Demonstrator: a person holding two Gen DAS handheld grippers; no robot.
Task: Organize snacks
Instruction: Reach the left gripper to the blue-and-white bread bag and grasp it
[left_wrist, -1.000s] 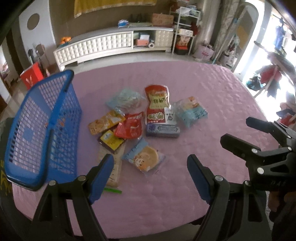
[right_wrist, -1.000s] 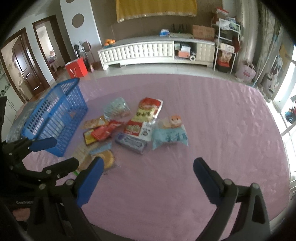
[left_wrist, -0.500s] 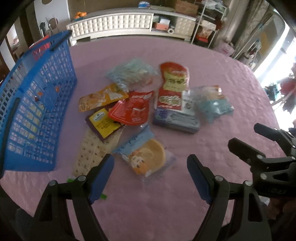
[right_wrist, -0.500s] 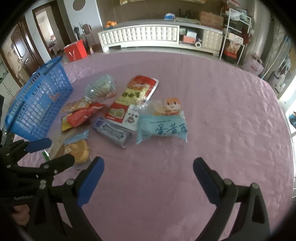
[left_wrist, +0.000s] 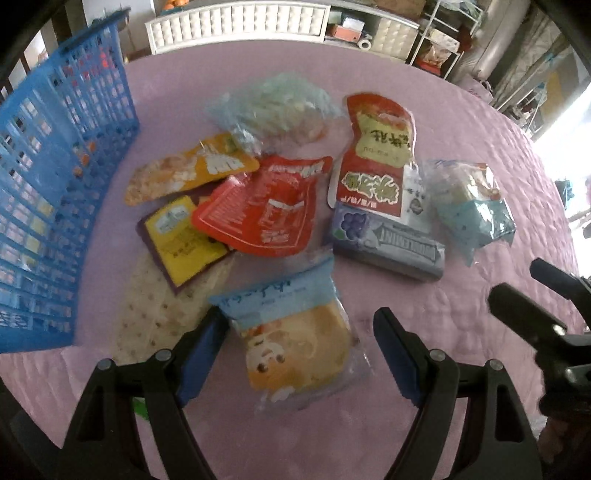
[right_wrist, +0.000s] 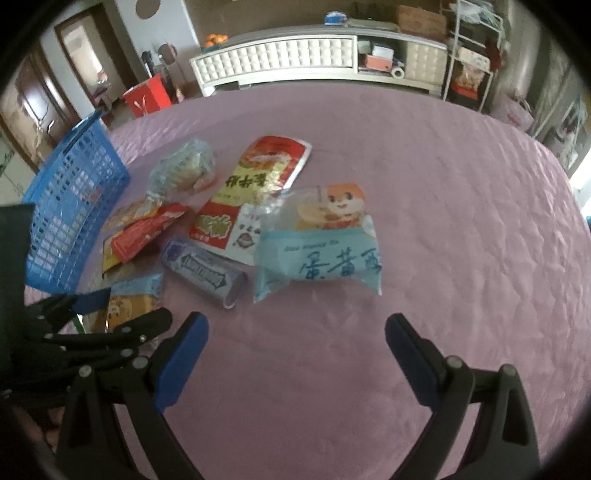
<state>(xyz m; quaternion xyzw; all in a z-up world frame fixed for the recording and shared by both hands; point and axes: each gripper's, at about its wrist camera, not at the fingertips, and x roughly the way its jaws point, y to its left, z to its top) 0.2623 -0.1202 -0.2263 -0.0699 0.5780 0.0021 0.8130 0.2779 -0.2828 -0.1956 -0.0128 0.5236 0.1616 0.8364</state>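
From my left wrist camera, the left gripper (left_wrist: 299, 347) is spread wide around the cake packet (left_wrist: 295, 339), fingers on either side, contact unclear. The other snacks (left_wrist: 266, 206) lie beyond it, beside the blue basket (left_wrist: 48, 206).

From my right wrist camera, the right gripper (right_wrist: 295, 350) gapes wide above bare purple cloth (right_wrist: 443, 221), near the light-blue packet (right_wrist: 325, 258).

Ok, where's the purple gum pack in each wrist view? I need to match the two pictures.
Left wrist: purple gum pack lies right of centre, just below the tall red pouch.
Right wrist: purple gum pack lies left of centre, again below that pouch.
Shared landmark: blue basket, at the left in both.
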